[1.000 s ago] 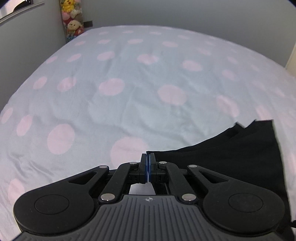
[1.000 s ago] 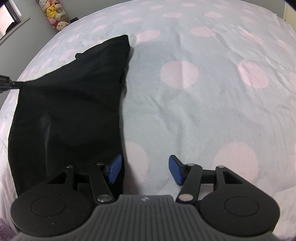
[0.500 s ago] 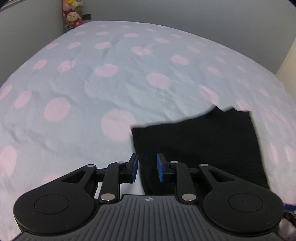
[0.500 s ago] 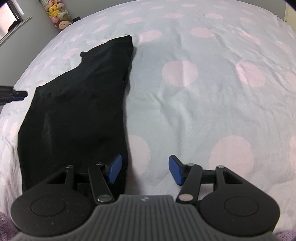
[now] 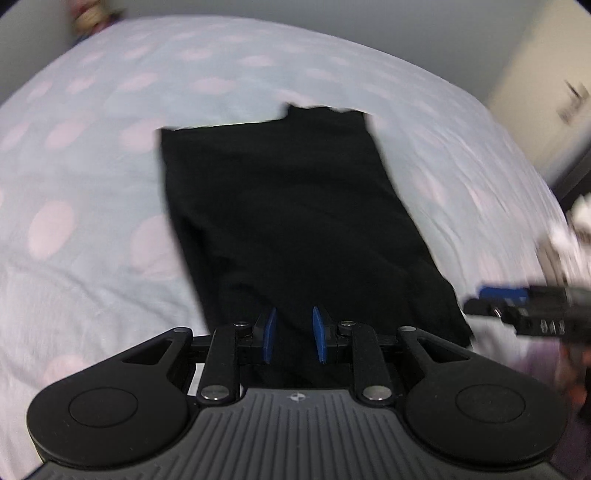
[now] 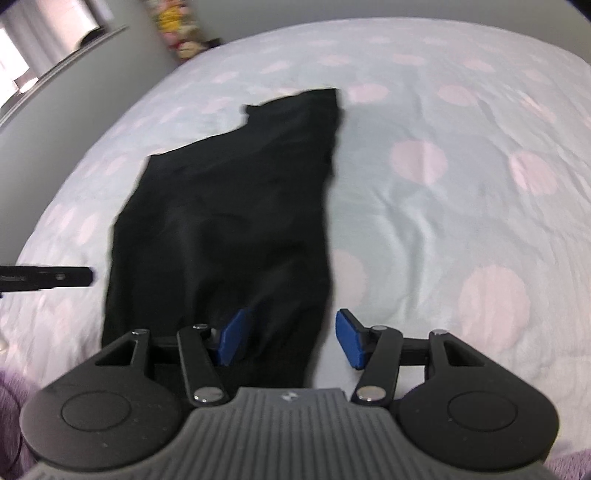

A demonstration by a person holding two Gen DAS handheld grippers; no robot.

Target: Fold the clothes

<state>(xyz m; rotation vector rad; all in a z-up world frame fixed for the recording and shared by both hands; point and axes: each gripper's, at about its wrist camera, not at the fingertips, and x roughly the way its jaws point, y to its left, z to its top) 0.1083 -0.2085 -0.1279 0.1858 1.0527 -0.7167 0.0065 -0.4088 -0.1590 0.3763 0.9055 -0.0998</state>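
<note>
A black garment (image 5: 288, 218) lies flat on the bed as a long folded strip running away from me; the right wrist view also shows the garment (image 6: 229, 221). My left gripper (image 5: 293, 336) hovers open above its near end, nothing between the blue pads. My right gripper (image 6: 291, 338) is open wide over the garment's near right edge, with its left pad (image 6: 234, 336) above the cloth and its right pad (image 6: 351, 338) above the sheet. At the right of the left wrist view, the right gripper (image 5: 517, 306) appears blurred. The left gripper's finger (image 6: 48, 277) pokes in from the left edge.
The bed (image 5: 85, 184) wears a pale blue sheet with pink dots. Stuffed toys (image 6: 177, 29) stand in the far corner by a grey wall. Purple fabric (image 6: 11, 391) shows at the lower left. A sleeve (image 5: 576, 229) shows at the right edge.
My left gripper let go of the garment's corner, opened, and swung over its near end. The cloth settled flat. The right gripper stayed open and shifted left over the cloth edge.
</note>
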